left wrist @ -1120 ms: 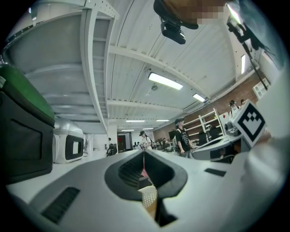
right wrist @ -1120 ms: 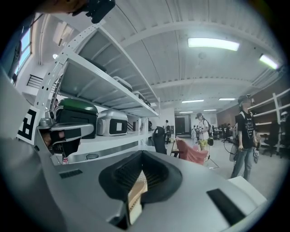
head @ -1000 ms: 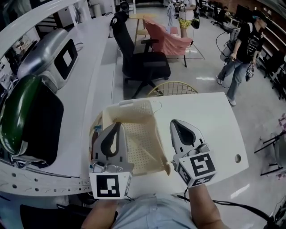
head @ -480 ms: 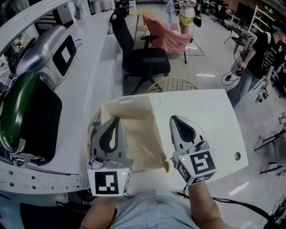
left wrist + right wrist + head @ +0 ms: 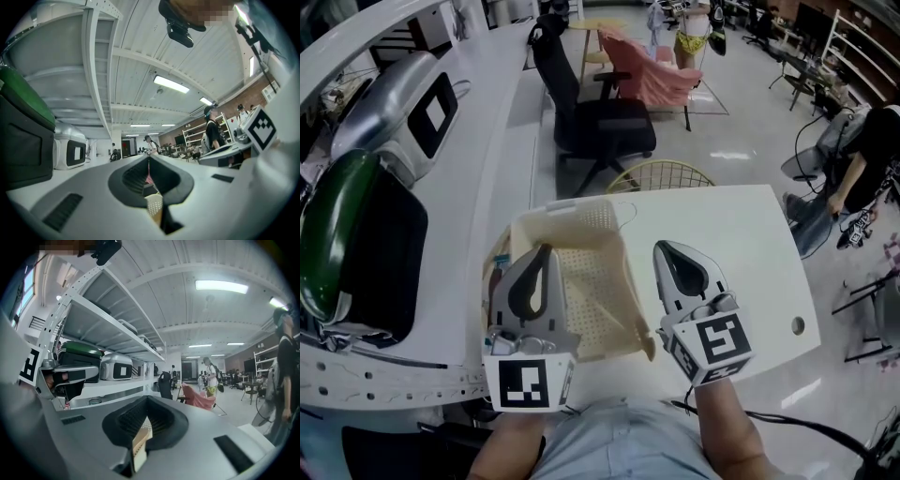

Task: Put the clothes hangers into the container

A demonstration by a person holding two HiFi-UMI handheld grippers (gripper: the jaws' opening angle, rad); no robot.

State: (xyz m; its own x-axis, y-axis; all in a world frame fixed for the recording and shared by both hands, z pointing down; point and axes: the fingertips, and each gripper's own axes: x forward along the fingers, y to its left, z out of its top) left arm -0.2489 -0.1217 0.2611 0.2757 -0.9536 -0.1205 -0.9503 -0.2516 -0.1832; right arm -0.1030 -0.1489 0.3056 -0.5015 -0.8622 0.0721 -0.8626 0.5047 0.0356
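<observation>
Holding both claws level, side by side, pointing away from the body. Left claw (image 5: 546, 253) closed, sitting over the left side of the cream container (image 5: 598, 232). Right claw (image 5: 660, 249) closed, just beside its right wall. Container resting on the counter (image 5: 741, 244), long axis running away from the body.

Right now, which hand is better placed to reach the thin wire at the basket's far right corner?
Probably the right: the right gripper is beside the basket, nearer the wire; the left gripper is over the basket's other side.
</observation>
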